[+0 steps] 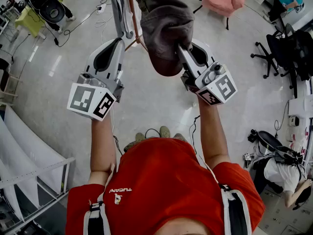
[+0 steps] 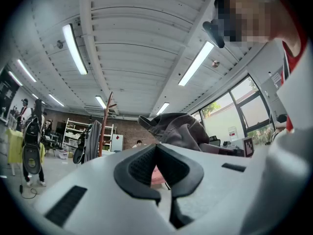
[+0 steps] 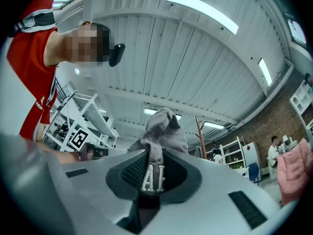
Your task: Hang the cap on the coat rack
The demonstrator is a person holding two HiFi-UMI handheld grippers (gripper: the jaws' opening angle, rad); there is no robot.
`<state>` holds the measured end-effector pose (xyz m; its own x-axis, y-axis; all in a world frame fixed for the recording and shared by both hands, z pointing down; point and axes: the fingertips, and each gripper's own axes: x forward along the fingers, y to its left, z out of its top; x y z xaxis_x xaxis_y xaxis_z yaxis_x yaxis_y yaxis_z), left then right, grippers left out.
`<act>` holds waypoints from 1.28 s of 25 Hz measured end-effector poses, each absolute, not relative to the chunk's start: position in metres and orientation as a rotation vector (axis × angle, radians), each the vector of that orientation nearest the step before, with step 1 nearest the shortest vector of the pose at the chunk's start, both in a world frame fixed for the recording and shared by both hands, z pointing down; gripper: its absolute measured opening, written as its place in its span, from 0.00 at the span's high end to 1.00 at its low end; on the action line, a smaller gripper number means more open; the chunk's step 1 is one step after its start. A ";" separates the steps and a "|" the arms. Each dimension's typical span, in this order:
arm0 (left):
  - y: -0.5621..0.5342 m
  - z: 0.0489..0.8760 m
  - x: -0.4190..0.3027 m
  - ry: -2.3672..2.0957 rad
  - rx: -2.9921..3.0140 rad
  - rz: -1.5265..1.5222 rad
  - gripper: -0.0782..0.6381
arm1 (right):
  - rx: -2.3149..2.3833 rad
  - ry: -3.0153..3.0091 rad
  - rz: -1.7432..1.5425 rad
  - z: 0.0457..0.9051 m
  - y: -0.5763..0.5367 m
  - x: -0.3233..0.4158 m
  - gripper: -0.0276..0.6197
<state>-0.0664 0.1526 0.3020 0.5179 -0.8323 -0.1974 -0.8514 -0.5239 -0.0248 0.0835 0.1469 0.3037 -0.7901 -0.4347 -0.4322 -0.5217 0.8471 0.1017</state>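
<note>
Right hand-held gripper (image 3: pixel 152 156) pinching cap (image 1: pixel 165 26) beside coat rack (image 1: pixel 130 11), left hand-held gripper (image 2: pixel 156 149) closed

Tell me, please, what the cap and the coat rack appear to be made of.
The cap looks like soft woven fabric, grey and matt: it creases and sags, with stitched letters. The coat rack looks like wood with a reddish-brown finish, though painted metal can't be ruled out.
</note>
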 end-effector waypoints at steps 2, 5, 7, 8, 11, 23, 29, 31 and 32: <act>0.152 0.302 -0.065 1.466 -2.629 0.245 0.88 | -0.707 2.629 0.308 0.305 0.147 0.084 0.86; 0.149 0.302 -0.060 1.470 -2.619 0.248 0.88 | -0.703 2.625 0.306 0.306 0.143 0.090 0.86; 0.146 0.302 -0.055 1.476 -2.612 0.249 0.88 | -0.698 2.616 0.303 0.305 0.140 0.098 0.86; 0.145 0.302 -0.052 1.478 -2.608 0.249 0.88 | -0.695 2.610 0.303 0.304 0.140 0.102 0.86; 0.143 0.299 -0.039 1.488 -2.589 0.241 0.88 | -0.677 2.597 0.304 0.302 0.137 0.118 0.86; 0.102 0.288 -0.005 1.550 -2.559 0.225 0.88 | -0.622 2.567 0.263 0.287 0.084 0.166 0.86; 0.067 0.277 -0.013 1.558 -2.540 0.227 0.88 | -0.598 2.544 0.270 0.268 0.048 0.164 0.86; 0.052 0.276 -0.017 1.554 -2.539 0.226 0.88 | -0.593 2.541 0.261 0.265 0.033 0.160 0.86; 0.044 0.276 -0.020 1.551 -2.540 0.223 0.88 | -0.590 2.537 0.251 0.264 0.025 0.157 0.86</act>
<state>-0.0201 0.0444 0.2757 0.4522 -0.8674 -0.2077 -0.8908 -0.4510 -0.0559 0.1570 0.0249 0.2637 -0.7704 -0.3594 -0.5266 -0.4558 0.8880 0.0608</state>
